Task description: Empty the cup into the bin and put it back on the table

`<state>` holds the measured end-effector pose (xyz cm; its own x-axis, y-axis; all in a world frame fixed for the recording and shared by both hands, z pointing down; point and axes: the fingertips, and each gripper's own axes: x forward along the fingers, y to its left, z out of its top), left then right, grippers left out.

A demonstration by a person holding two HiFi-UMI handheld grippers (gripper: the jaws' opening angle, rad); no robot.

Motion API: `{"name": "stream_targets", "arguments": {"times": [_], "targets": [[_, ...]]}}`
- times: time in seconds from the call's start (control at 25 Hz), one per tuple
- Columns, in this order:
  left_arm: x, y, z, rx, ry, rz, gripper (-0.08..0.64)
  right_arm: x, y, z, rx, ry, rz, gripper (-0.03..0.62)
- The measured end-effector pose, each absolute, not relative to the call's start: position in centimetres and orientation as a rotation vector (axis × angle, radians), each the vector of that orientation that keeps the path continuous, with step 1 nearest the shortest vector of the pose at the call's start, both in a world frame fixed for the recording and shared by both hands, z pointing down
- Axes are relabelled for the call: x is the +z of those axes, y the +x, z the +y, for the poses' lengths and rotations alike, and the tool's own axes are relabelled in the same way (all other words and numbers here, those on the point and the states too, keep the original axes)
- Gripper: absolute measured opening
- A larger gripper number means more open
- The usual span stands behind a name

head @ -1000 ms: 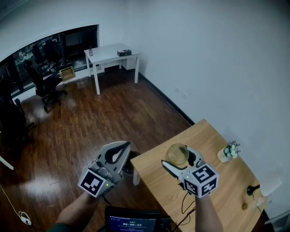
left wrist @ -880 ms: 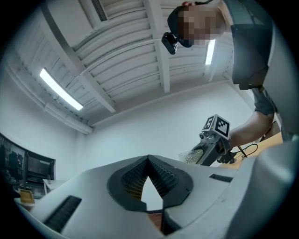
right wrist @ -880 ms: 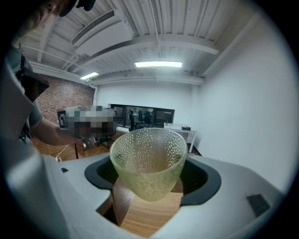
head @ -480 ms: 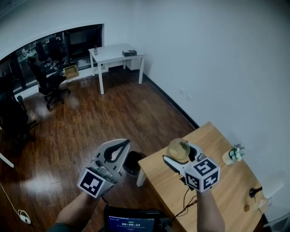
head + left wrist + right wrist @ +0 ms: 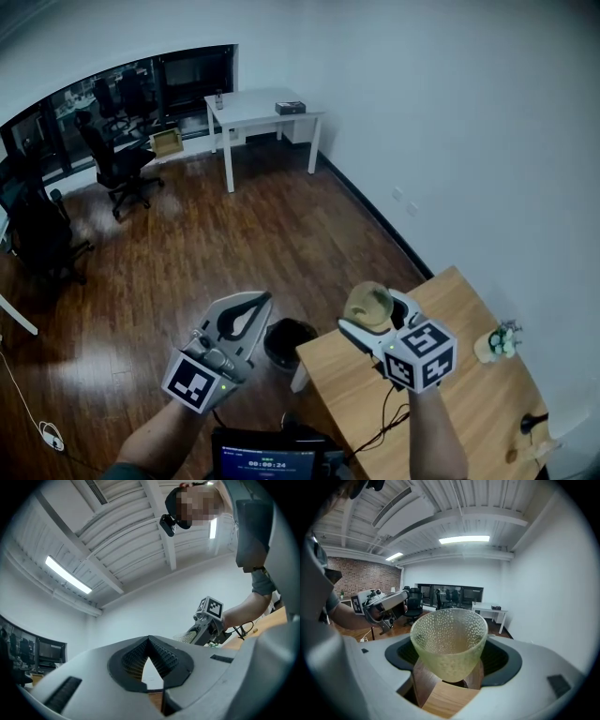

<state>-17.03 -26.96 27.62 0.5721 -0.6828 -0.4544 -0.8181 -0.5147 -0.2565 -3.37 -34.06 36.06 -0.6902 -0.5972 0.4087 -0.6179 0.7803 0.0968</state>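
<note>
A yellow-green dimpled translucent cup [image 5: 367, 302] [image 5: 449, 639] sits upright in my right gripper [image 5: 375, 317] [image 5: 450, 670], which is shut on its lower part. I cannot tell what is in it. It hangs over the left corner of the wooden table [image 5: 441, 398], close to the black bin [image 5: 289, 339] on the floor beside that corner. My left gripper [image 5: 258, 300] [image 5: 149, 640] is over the floor left of the bin, tilted upward. Its tips meet, with nothing between them. The left gripper view also shows the cup [image 5: 185, 638] held at its right.
A small potted plant [image 5: 502, 341] stands at the table's far edge by the white wall. A dark screen [image 5: 267, 457] is just below my hands. Far back stand a white desk [image 5: 267, 111] and office chairs [image 5: 117, 167] on the wood floor.
The cup in my right gripper has moved left from over the table top to over its corner by the bin. The bin, half hidden behind my left gripper, has come into full view.
</note>
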Motion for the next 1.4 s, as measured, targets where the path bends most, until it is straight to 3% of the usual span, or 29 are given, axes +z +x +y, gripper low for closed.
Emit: {"name": "stream_targets", "arguments": {"times": [0.6, 1.4], "targets": [[27.9, -16.2, -35.9, 0.334, -2.37, 1.239, -0.009, 37.7, -3.4, -42.2, 0.095, 0.841, -2.563, 0.39], [28.4, -22.5, -43.8, 0.443, -2.526, 0.992, -0.011, 38.0, -6.3, -48.3, 0.047, 1.148, -2.264, 0.39]]}}
